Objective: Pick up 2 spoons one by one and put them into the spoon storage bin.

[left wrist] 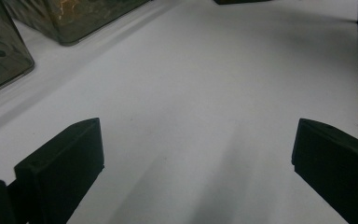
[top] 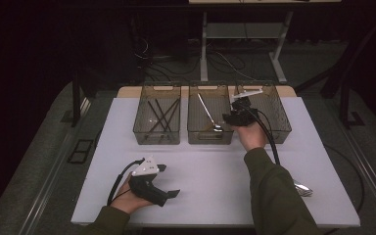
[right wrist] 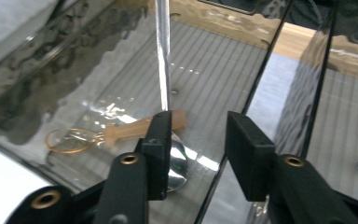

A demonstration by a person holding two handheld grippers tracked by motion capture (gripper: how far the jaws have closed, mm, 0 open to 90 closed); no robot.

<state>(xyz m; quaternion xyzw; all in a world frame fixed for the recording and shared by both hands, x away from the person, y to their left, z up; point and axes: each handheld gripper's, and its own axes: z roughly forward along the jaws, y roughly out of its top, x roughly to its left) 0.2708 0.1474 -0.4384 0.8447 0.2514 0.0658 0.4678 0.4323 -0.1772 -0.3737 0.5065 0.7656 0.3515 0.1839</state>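
I see my right claw (right wrist: 198, 142), jaws apart, low over the spoon (right wrist: 164, 70) lying in the middle bin (top: 210, 115) at frame centre; it looks stiff, light and slippery, so I'd pinch its handle, while my left claw (left wrist: 196, 158) idles open over the tabletop (top: 215, 181).

Probably lab: cables (top: 225, 61), dark curtains.
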